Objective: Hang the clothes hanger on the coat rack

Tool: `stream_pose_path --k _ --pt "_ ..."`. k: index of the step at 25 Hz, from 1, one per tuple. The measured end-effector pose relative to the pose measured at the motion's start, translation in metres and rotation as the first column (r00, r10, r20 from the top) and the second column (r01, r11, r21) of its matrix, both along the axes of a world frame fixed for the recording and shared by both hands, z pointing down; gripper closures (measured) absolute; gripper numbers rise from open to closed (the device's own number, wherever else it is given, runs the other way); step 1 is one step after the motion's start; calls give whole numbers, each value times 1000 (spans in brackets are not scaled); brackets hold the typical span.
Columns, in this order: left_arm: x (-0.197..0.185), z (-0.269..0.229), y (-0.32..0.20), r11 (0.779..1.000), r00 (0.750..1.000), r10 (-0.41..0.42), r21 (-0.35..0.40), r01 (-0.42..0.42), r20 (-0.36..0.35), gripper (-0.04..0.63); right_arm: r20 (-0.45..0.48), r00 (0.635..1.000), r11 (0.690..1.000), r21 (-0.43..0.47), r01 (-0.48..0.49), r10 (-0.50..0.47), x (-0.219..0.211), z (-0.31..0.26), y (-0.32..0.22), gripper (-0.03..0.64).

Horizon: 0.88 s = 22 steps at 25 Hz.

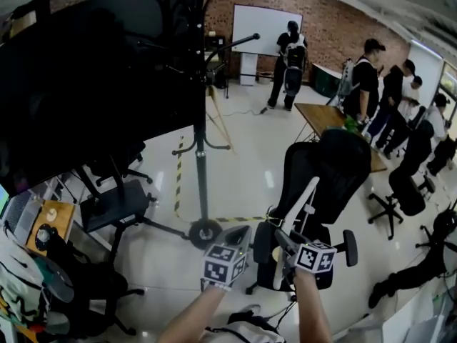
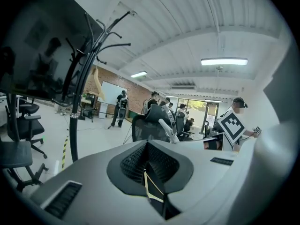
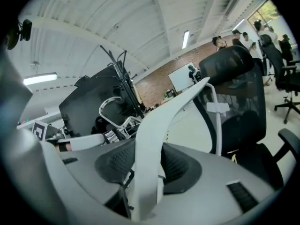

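The black coat rack [image 1: 202, 120] stands on the floor ahead, its hooks up at the top and its round base [image 1: 206, 232] just beyond my grippers. My right gripper [image 1: 284, 240] is shut on a white clothes hanger [image 1: 305, 199]. In the right gripper view the hanger's arm [image 3: 164, 121] runs up from between the pads, and its metal hook [image 3: 108, 108] curls at the left. My left gripper [image 1: 239, 240] is shut with nothing in it [image 2: 150, 165]. From the left gripper view the rack [image 2: 74, 97] rises at the left and the hanger [image 2: 168, 128] shows ahead.
A black mesh office chair [image 1: 335, 166] stands right behind the hanger. A large black panel [image 1: 93, 77] fills the left, with another chair [image 1: 114, 206] below it. Several people stand by a wooden table [image 1: 325, 116] at the back right. Yellow-black tape [image 1: 178, 177] marks the floor.
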<state>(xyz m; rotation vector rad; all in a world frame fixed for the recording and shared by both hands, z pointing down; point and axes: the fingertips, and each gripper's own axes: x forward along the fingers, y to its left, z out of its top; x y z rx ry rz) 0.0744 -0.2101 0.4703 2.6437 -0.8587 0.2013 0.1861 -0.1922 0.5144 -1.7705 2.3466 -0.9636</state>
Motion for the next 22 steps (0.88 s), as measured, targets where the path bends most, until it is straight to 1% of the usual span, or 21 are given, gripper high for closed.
stream_pose_path --k 3,5,8,13,17,22 --pt "-27 -34 -4 998 999 -27 53 29 -30 607 -26 999 998 51 45 -44 -27 -35 -15 430" --pt "-44 -51 0 997 998 -35 72 38 -43 606 -29 997 994 83 69 -67 -44 -58 -19 430" --pt "-69 -77 6 993 997 -54 103 60 -60 606 -9 996 988 120 93 -93 -68 -91 -22 430" --pt "-112 -124 -4 978 990 -102 174 117 -94 606 8 993 972 209 110 -114 -111 -146 -33 430" --pt "-142 -142 -4 970 989 -121 201 137 -90 606 13 989 960 242 140 -148 -143 -169 -36 430" --pt "-163 -154 -3 967 991 -111 223 125 -71 606 36 977 949 249 193 -208 -172 -189 -40 430"
